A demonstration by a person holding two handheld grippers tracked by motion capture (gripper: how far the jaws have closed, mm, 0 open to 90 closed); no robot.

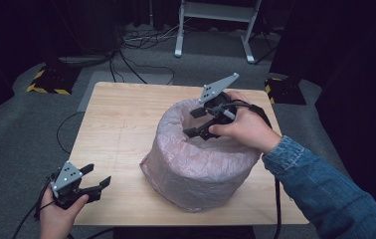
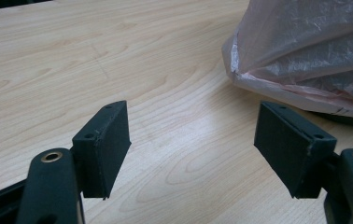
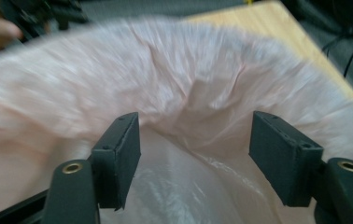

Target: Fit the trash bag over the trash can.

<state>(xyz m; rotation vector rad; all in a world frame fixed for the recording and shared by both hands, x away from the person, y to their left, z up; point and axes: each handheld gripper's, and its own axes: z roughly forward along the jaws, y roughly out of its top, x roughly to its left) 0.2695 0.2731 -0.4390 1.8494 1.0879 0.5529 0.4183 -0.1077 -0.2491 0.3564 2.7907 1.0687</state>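
On the worktop, right of centre: one round tub-shaped container, wrapped all over in a pink plastic bag whose film is tucked over the rim and down inside; it stands upright near the front edge. A dark base peeks from under the film in the left gripper view.

Right tongs: held in the person's right hand, denim sleeve behind it, poised over the far rim of the container with the tips pointing into the mouth. Jaws stand apart with nothing pinched; the right gripper view shows the bag's folded edge lying ahead of and between them, blurred.

Left tongs: held in the left hand at the front left corner of the worktop, well apart from the container. Jaws wide, bare wood between them; the bag lies ahead to one side.

Floor beyond: grey carpet, loose cables, a white stand's legs.
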